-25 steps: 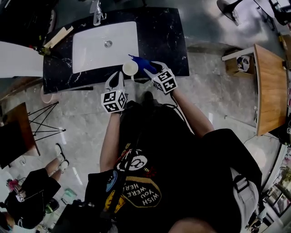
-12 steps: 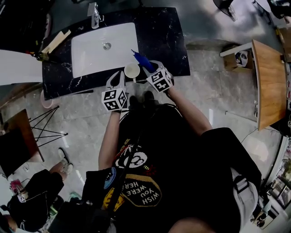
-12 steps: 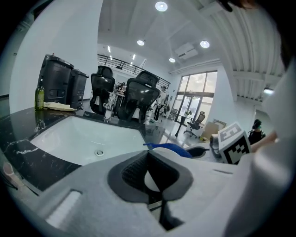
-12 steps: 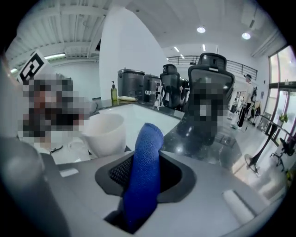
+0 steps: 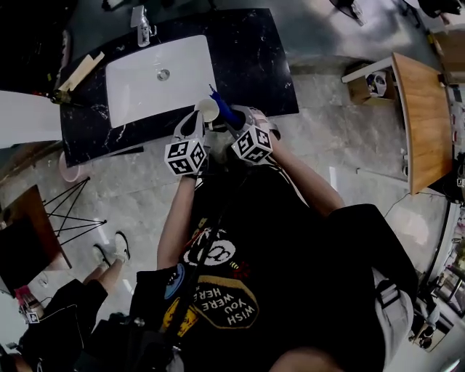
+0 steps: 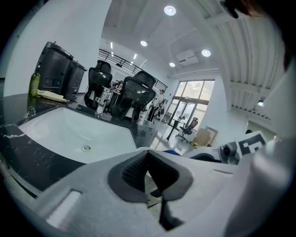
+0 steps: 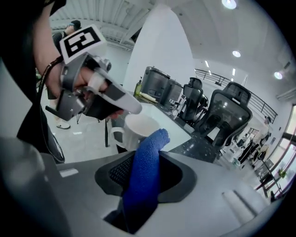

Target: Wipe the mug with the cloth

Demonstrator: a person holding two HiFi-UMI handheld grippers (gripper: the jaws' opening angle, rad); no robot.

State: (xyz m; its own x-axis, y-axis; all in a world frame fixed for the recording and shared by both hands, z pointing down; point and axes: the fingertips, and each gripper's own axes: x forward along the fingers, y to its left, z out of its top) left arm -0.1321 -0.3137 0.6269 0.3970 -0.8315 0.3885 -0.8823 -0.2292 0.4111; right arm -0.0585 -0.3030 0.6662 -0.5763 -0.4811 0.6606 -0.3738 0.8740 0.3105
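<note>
Counter [image 5: 254, 58] edge: left gripper [image 6: 149, 159] clamped on mug [image 7: 137, 128]; right gripper [image 7: 144, 162], jaws just closing on cloth [image 5: 221, 109], nearer now.

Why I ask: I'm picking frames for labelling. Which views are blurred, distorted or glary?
Head view: strong fisheye bending of the counter, even light, the white sink nearly blown out. Left gripper view: dark round vignette, ceiling lamps flare, the left claw is soft up close. Right gripper view: the blue cloth reads fairly sharp, the mug pale with little shading.
</note>
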